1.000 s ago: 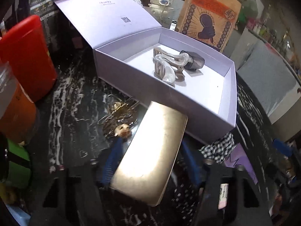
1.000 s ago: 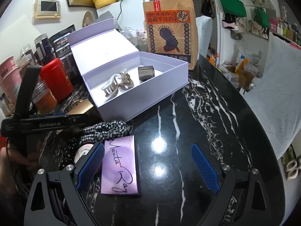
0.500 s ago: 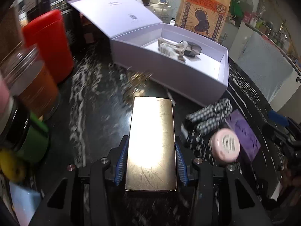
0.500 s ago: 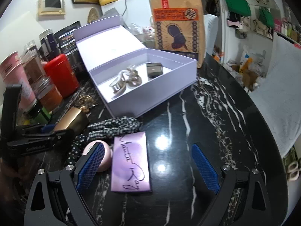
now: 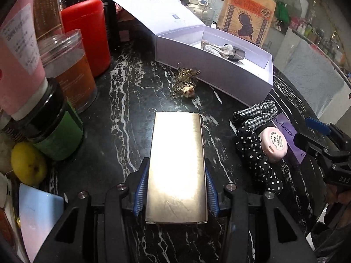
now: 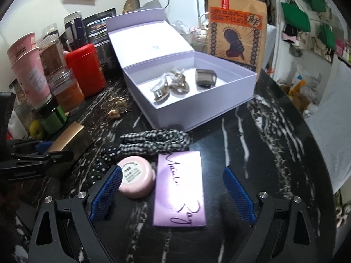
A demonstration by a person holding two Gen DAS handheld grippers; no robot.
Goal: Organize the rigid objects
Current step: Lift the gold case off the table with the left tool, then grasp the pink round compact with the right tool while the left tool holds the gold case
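Note:
My left gripper is shut on a flat gold case, gripping its long sides just over the black marble table. The open lavender box farther back holds clear hair claws and a small dark case. My right gripper hangs open over a purple palette. A pink round compact lies by its left finger. Checked and dotted scrunchies lie between the palette and the box. Gold hair clips lie in front of the box.
Jars, a red canister, pink cups, a green-labelled jar, a lemon and a light blue item crowd the left side. A brown paper bag stands behind the box. The table's curved edge runs along the right.
The left gripper's jaws closed on the gold case, which now sits straight between them, and it drew back from the box. The right gripper moved closer over the palette and compact.

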